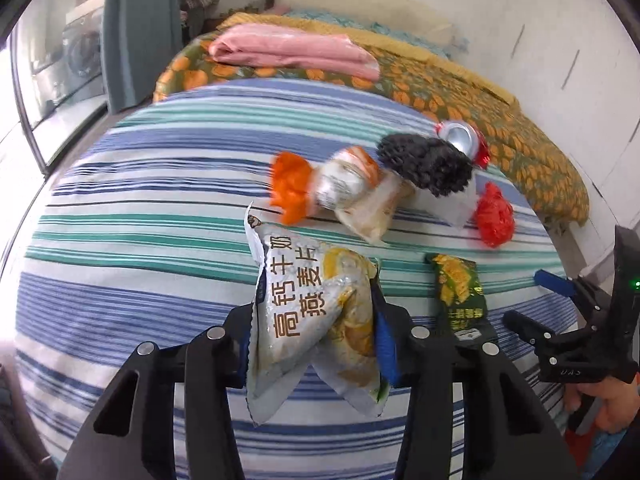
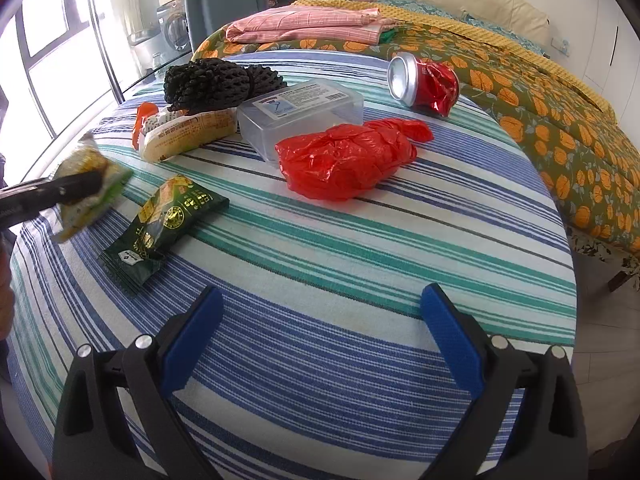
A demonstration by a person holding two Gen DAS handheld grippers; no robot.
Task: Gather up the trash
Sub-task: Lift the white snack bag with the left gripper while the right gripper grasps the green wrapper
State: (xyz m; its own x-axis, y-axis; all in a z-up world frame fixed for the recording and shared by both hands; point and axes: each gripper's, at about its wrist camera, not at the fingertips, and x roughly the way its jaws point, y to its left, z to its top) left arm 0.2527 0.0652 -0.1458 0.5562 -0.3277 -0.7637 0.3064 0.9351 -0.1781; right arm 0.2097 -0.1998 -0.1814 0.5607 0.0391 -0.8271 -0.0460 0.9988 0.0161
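Note:
My left gripper is shut on a silver and yellow snack bag, which hangs crumpled between its blue pads above the striped bedcover. The right wrist view shows that bag at the far left. My right gripper stands open over the cover with nothing between its fingers. Loose on the cover lie a green snack packet, a red plastic bag, a crushed red can, a clear plastic box, a black foam net and a white-orange wrapper.
A folded pink cloth lies on an orange-flowered quilt beyond the striped cover. Windows run along the left. The bed's right edge drops to a pale floor. A hand holds the right gripper.

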